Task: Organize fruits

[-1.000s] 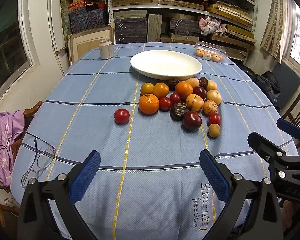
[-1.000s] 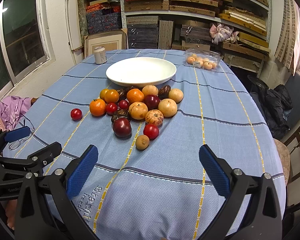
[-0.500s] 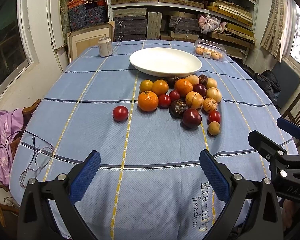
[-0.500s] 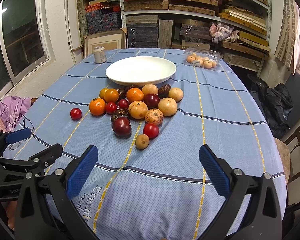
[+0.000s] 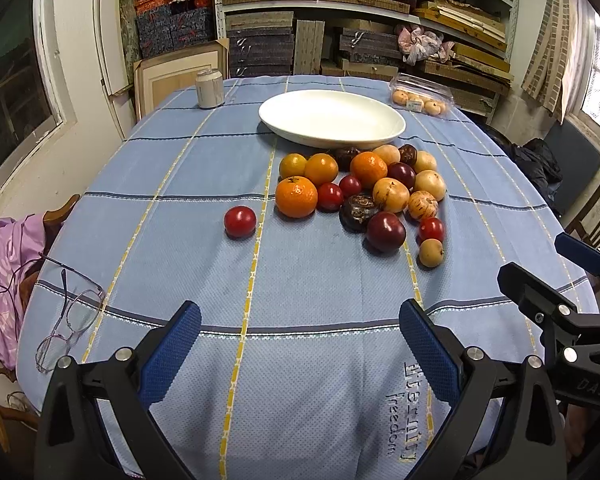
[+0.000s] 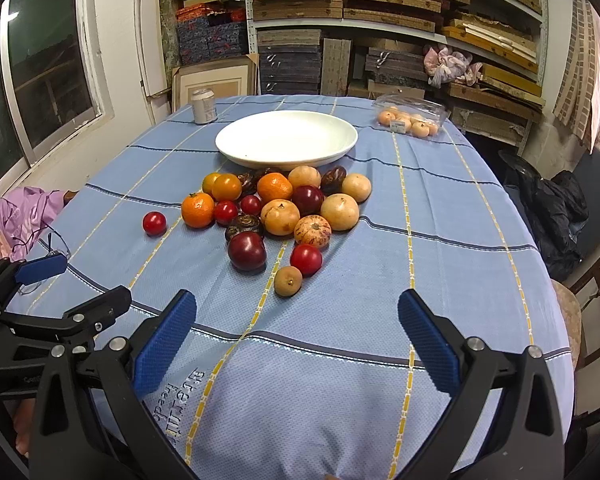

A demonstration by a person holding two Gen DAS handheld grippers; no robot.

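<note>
A heap of several fruits (image 5: 364,192) (image 6: 284,208), oranges, red tomatoes, dark plums and tan round fruits, lies mid-table in front of an empty white plate (image 5: 332,118) (image 6: 286,138). One red tomato (image 5: 240,221) (image 6: 154,223) sits apart to the left of the heap. My left gripper (image 5: 300,332) hangs open over the near edge of the blue tablecloth, well short of the fruit, holding nothing. My right gripper (image 6: 296,322) is open too, just short of a small tan fruit (image 6: 288,281). Each gripper shows at the side of the other's view.
A can (image 5: 209,89) stands at the far left and a clear box of small fruits (image 5: 420,98) at the far right. Glasses (image 5: 70,320) lie near the left edge by a purple cloth (image 5: 4,272). Chairs and shelves surround the table (image 6: 460,280).
Both grippers have edged slightly forward toward the fruit. No fruit has moved and the jaws stay open.
</note>
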